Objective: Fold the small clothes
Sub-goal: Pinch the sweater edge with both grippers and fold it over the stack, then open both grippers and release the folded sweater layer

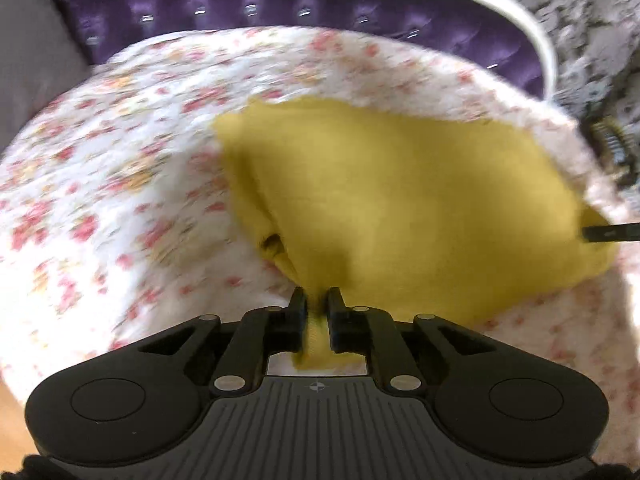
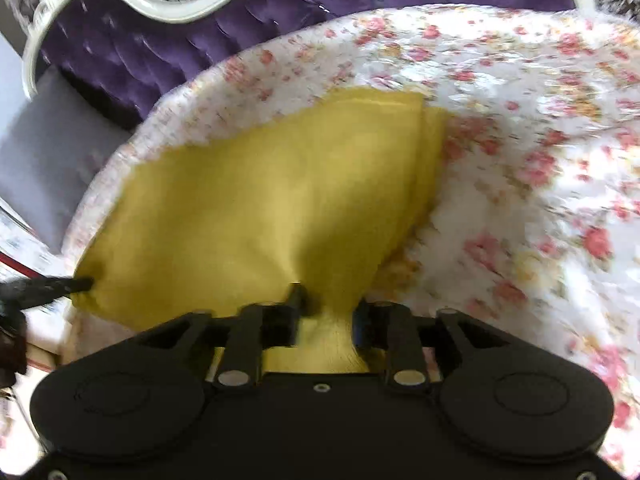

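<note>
A mustard-yellow cloth (image 1: 400,184) (image 2: 260,200) is stretched over a flowered bedspread (image 1: 120,160) (image 2: 520,120), and it looks folded double along one side. My left gripper (image 1: 318,300) is shut on a pinched-up corner of it, with yellow fabric filling the narrow gap between the fingers. My right gripper (image 2: 328,304) grips the neighbouring corner. Its jaws stand wider apart around a thicker bunch of fabric, and the creases run towards them. Each wrist view shows the other gripper's fingertip at the cloth's far corner: the right gripper (image 1: 600,234) and the left gripper (image 2: 76,282). Both views are blurred.
A purple tufted headboard (image 1: 280,4) (image 2: 180,40) with a white curved frame (image 1: 520,20) (image 2: 160,4) rises behind the bed. A grey cushion or panel (image 2: 48,140) lies beside the bedspread's edge. Patterned grey wallpaper (image 1: 592,8) is beyond.
</note>
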The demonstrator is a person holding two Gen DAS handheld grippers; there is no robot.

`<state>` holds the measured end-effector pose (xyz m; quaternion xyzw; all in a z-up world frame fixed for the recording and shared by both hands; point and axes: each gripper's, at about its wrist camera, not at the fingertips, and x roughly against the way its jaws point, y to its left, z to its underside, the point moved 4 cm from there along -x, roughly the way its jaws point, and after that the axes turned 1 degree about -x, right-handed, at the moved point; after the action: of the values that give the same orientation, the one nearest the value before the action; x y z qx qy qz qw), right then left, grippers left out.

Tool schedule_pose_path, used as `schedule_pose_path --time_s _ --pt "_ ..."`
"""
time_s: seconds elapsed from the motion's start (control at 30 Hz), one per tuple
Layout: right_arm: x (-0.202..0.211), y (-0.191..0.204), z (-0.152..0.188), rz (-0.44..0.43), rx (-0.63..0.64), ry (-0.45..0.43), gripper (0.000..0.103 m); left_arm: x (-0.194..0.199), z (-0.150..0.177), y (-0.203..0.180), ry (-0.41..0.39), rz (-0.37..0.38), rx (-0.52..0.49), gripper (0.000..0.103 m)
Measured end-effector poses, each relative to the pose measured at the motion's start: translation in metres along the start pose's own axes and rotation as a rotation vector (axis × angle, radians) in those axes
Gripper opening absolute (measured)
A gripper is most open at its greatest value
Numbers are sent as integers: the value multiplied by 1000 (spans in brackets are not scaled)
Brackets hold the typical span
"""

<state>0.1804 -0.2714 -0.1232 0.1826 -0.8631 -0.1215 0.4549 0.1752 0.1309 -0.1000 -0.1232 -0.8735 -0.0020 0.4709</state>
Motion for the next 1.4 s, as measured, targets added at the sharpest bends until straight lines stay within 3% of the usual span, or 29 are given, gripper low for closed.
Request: schedule_pose_path --time_s 0.03,0.07,0.1,0.17,0.2,0.23,0.47,0.83,1.0,1.4 --pt "4 -1 1 5 -6 -22 66 4 -1 1 -17 -29 3 16" --pt "10 0 1 4 -7 -47 80 12 -4 0 -55 -52 9 26" --pt "18 2 0 9 5 -87 86 19 -7 -3 -88 -68 10 44" --pt "29 13 -7 46 64 -163 89 30 -20 -15 -165 -96 -8 68" --pt "32 20 -12 71 102 -197 99 32 -26 -22 -199 -103 -22 76" --pt "32 26 -17 90 138 -228 103 32 -33 -30 -220 -112 -32 78" --pt "-3 58 -41 151 254 -275 102 1 -62 -71 -235 -162 -10 79" --pt "-51 52 -56 224 295 -219 102 -54 -60 -67 -150 -184 37 80" --pt "-73 31 -62 276 267 -171 102 -70 -50 -62 -106 -195 47 81" --pt "-81 2 -81 240 125 -175 102 -72 -49 -60 -122 -186 55 86"
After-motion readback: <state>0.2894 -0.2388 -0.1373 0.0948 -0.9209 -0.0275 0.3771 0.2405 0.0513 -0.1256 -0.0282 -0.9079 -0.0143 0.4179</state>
